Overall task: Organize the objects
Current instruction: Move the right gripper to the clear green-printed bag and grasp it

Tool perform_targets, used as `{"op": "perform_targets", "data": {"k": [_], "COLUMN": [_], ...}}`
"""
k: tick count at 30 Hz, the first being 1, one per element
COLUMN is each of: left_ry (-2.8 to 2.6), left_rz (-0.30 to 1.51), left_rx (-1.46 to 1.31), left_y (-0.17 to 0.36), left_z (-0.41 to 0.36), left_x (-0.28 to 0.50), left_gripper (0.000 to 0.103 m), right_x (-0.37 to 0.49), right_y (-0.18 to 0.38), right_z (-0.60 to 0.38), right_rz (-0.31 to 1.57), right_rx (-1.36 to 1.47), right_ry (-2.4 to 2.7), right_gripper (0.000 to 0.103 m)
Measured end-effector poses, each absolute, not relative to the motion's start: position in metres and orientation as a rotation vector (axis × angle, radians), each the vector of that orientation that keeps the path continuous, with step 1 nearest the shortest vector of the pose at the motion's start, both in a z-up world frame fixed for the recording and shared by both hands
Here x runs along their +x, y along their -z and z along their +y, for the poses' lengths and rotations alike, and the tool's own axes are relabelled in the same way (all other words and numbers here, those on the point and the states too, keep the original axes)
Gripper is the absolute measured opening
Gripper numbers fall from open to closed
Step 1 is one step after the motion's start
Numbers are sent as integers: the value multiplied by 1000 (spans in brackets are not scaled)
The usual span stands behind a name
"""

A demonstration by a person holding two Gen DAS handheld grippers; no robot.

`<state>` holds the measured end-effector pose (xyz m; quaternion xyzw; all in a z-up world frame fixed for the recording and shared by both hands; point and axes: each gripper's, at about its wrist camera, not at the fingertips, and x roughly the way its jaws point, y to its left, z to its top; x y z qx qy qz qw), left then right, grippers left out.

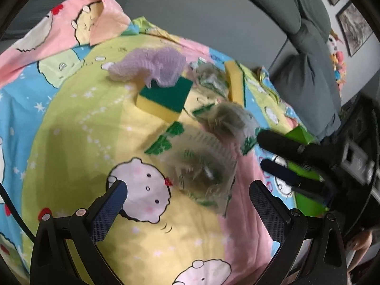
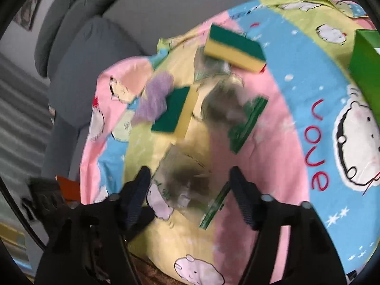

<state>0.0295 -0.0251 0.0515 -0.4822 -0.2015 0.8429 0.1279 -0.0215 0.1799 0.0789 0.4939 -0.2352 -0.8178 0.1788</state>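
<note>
On a cartoon-print sheet (image 1: 71, 123) lie two yellow-and-green sponges, one flat (image 1: 163, 97) (image 2: 173, 116) and one farther back (image 1: 235, 83) (image 2: 235, 49). A purple cloth (image 1: 152, 66) (image 2: 154, 99) rests partly on the flat sponge. Clear packets of steel wool lie nearby: one close (image 1: 204, 173) (image 2: 185, 180), one behind it (image 1: 230, 121) (image 2: 228, 109). My left gripper (image 1: 187, 194) is open, just short of the near packet. My right gripper (image 2: 190, 190) is open with the near packet between its fingers; it also shows in the left wrist view (image 1: 280, 152).
A green box (image 2: 365, 68) (image 1: 306, 173) stands at the right of the sheet. A grey sofa back (image 1: 213, 11) (image 2: 78, 59) rises behind. Framed pictures (image 1: 353, 28) hang on the wall.
</note>
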Motion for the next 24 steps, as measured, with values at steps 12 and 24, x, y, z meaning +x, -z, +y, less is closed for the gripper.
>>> {"op": "perform_targets", "data": {"k": [12,24], "left_ry": [-2476,-2505], "left_rz": [-505,-311], "left_rx": [-1509,-1433], "left_y": [-28,-33], "left_z": [-7,27], "left_x": [20,26], "left_gripper": [103,67], "right_x": [-54,-44], "right_y": [-44,-29], "right_z": [150,156], "right_rz": [-606,-658], "right_rx": [1546,1558], "right_ry": [2092,2036], "right_gripper": [77,55]}}
